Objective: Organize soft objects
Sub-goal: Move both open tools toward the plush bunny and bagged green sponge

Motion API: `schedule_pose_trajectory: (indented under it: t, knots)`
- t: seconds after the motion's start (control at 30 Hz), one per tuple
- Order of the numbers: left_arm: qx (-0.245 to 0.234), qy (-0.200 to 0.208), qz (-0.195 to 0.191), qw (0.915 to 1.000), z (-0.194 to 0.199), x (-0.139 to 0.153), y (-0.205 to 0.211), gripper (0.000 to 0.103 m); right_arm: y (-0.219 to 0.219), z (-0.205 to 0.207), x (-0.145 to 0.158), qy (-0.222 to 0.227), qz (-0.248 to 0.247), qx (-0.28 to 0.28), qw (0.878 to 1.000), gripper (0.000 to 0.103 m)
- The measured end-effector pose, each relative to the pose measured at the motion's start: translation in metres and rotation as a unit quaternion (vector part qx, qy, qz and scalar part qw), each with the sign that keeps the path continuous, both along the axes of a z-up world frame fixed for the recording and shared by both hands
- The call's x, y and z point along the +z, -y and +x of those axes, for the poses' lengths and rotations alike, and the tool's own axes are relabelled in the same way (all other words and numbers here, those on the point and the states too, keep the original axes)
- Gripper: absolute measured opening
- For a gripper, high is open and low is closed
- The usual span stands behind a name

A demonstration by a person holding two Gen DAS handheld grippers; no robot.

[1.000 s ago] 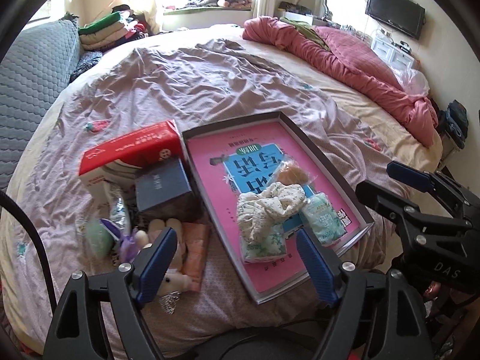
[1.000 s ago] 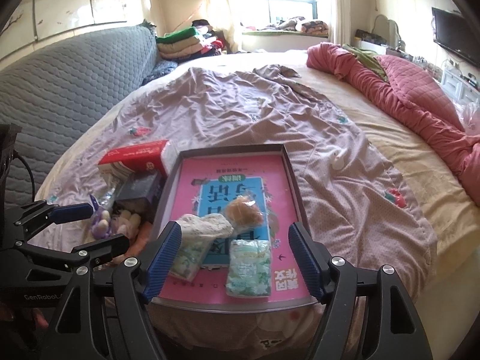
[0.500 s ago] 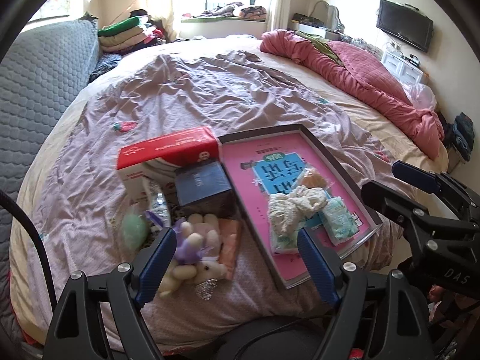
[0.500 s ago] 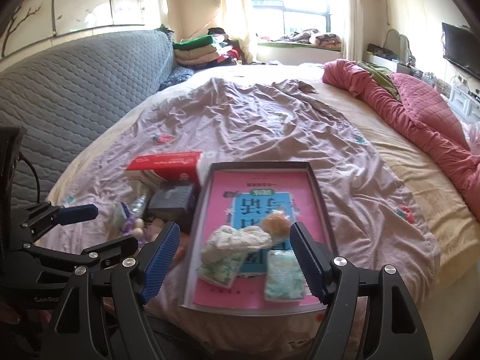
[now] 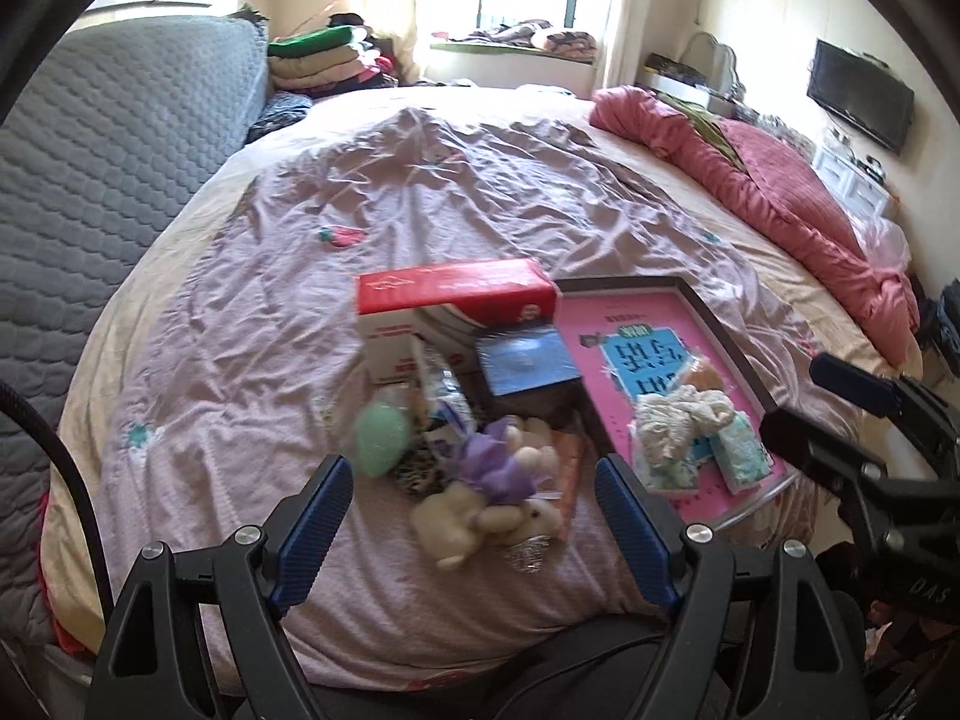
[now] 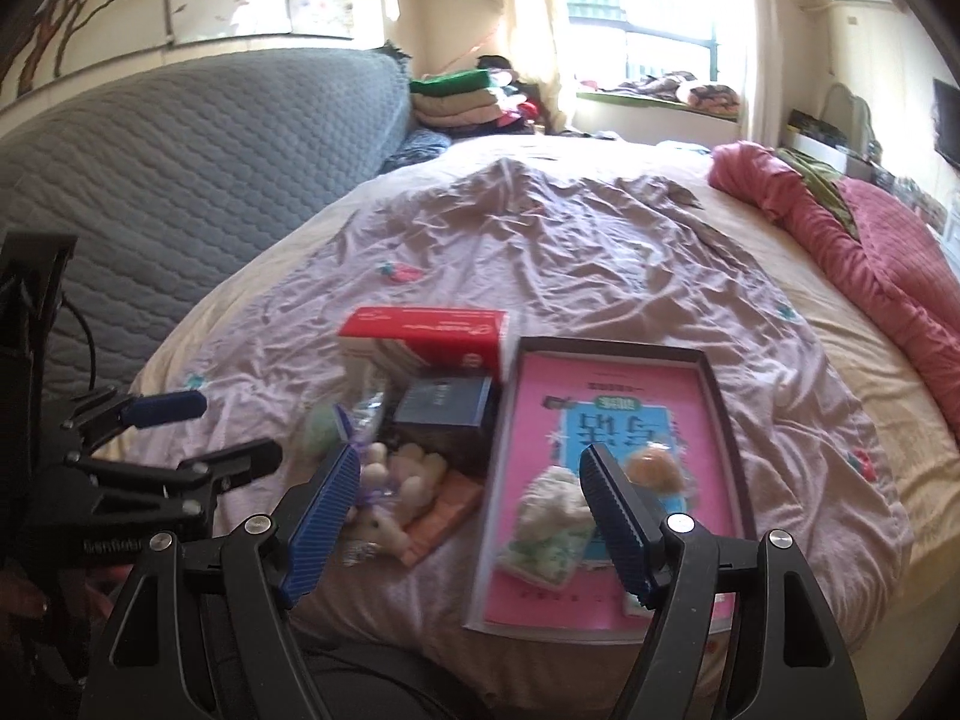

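Across rumpled bed (image 5: 420, 210), hovering both hand-held grippers (image 5: 474, 516) (image 6: 465, 519) with jaws apart and empty, likely between picks, needing next to descend on plush toys (image 5: 492, 498) beside tray (image 5: 729, 330).

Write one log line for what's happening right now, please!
left gripper: open, empty, above plush toys | right gripper: open, empty | tray: holds soft packets | stage: nothing grasped yet

1. "DAS" – pale letters on the black body of the right gripper (image 5: 840, 414), at the left wrist view's lower right edge.
2. "GenRobot", partly cut off – on the left gripper (image 6: 198, 432).
3. The pink book (image 6: 606, 450) right of the red box (image 6: 429, 330) bears large Chinese characters, upside down and unreadable; the box's print is blurred.
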State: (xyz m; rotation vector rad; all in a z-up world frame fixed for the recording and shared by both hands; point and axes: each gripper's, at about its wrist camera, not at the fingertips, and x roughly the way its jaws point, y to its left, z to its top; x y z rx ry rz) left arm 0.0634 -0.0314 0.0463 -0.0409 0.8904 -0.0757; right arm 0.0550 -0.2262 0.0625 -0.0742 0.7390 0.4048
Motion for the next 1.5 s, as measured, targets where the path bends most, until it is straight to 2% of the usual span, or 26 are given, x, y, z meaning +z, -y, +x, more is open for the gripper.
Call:
schedule_pose_trajectory:
  t: [0.17, 0.5, 0.93, 1.07, 1.5]
  knots:
    - [0.019, -0.005, -0.010, 0.9998, -0.004, -0.005, -0.026, 0.082, -0.017, -0.002, -0.007, -0.008, -0.012, 0.016, 1.000, 0.077]
    - [0.061, -0.030, -0.021, 0.9975, -0.003, -0.037, -0.071, 0.082, -0.042, 0.001, -0.036, -0.036, -0.024, 0.035, 0.998, 0.077]
    - [0.063, -0.056, -0.035, 0.9958, 0.016, -0.077, -0.081, 0.082, -0.079, 0.019, -0.084, -0.079, -0.031, 0.065, 0.994, 0.077]
    - [0.065, -0.064, -0.037, 0.9952, 0.027, -0.087, -0.085, 0.082, -0.085, 0.026, -0.093, -0.088, -0.023, 0.068, 0.994, 0.077]
    - [0.063, -0.076, -0.033, 0.9945, 0.053, -0.105, -0.086, 0.082, -0.101, 0.049, -0.117, -0.104, -0.037, 0.075, 0.991, 0.077]
